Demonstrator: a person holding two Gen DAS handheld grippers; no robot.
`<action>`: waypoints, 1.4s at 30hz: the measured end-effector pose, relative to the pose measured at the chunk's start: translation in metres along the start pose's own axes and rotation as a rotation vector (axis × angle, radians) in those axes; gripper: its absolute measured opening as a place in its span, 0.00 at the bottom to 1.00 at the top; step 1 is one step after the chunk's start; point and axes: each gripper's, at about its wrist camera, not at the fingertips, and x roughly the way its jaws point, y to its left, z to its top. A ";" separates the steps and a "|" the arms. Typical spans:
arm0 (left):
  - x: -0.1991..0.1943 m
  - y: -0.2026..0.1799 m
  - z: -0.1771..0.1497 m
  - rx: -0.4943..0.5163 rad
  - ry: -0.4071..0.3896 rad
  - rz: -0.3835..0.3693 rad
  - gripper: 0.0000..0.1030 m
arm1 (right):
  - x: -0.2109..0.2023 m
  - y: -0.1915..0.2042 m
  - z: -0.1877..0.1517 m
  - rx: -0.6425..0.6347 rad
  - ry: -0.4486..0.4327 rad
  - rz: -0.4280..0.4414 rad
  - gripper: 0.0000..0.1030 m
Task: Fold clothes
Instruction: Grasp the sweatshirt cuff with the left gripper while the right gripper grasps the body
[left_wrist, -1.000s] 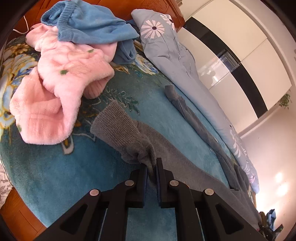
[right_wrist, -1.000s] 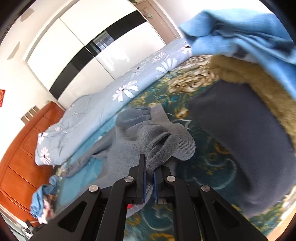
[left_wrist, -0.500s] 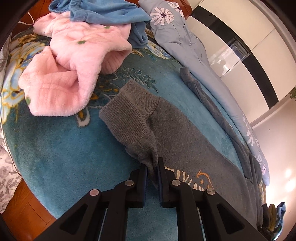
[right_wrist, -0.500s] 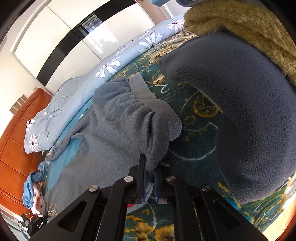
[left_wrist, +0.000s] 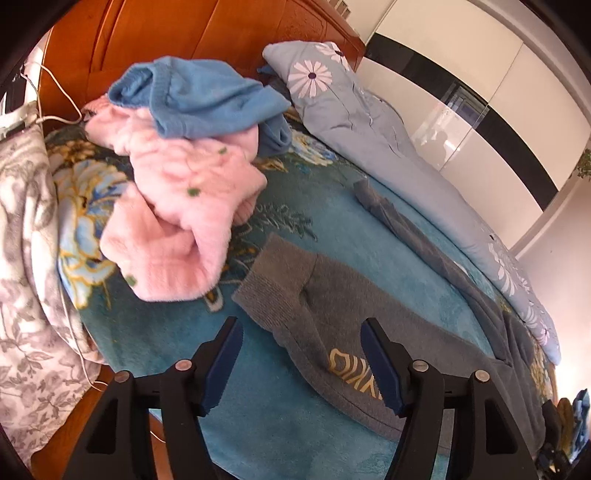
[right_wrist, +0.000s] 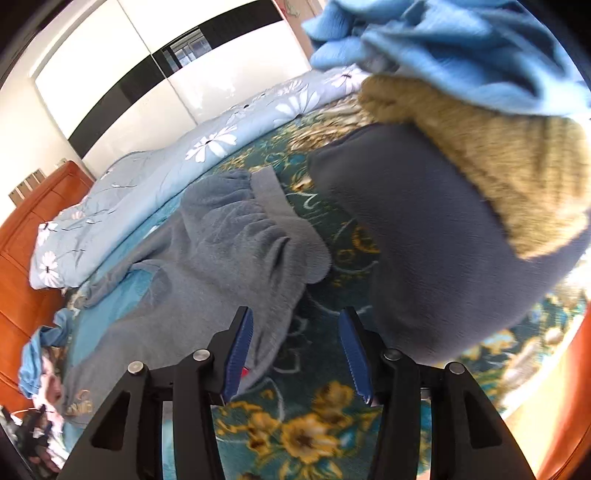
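Grey trousers (left_wrist: 373, 310) lie stretched flat along the teal bed blanket (left_wrist: 303, 417), with a ribbed leg cuff (left_wrist: 277, 284) towards me and gold lettering (left_wrist: 354, 369) on the leg. My left gripper (left_wrist: 301, 362) is open, its blue pads on either side of that leg end and holding nothing. In the right wrist view the elastic waistband (right_wrist: 280, 210) end of the grey trousers (right_wrist: 221, 266) lies on the blanket. My right gripper (right_wrist: 295, 354) is open just in front of the waist edge, with nothing between its pads.
A pink fleece garment (left_wrist: 173, 214) and a blue knit (left_wrist: 207, 103) are piled by the wooden headboard (left_wrist: 147, 33). A folded floral duvet (left_wrist: 388, 147) runs along the far side. A dark grey fleece (right_wrist: 436, 251), a mustard knit (right_wrist: 491, 147) and a light blue garment (right_wrist: 461, 48) are stacked right of the waistband.
Both grippers were shut on the trousers, the left on the leg cuff and the right on the waist. Both have opened and drawn back, and the trousers now lie flat on the blanket.
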 end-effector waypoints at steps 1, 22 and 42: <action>-0.003 -0.001 0.006 0.000 -0.014 0.000 0.70 | -0.003 0.003 0.000 -0.011 -0.013 -0.013 0.49; 0.265 -0.113 0.139 -0.047 0.296 -0.147 0.79 | 0.120 0.162 0.023 -0.262 0.089 0.130 0.59; 0.270 -0.153 0.228 0.030 0.092 -0.167 0.07 | 0.161 0.209 0.042 -0.450 0.133 0.167 0.59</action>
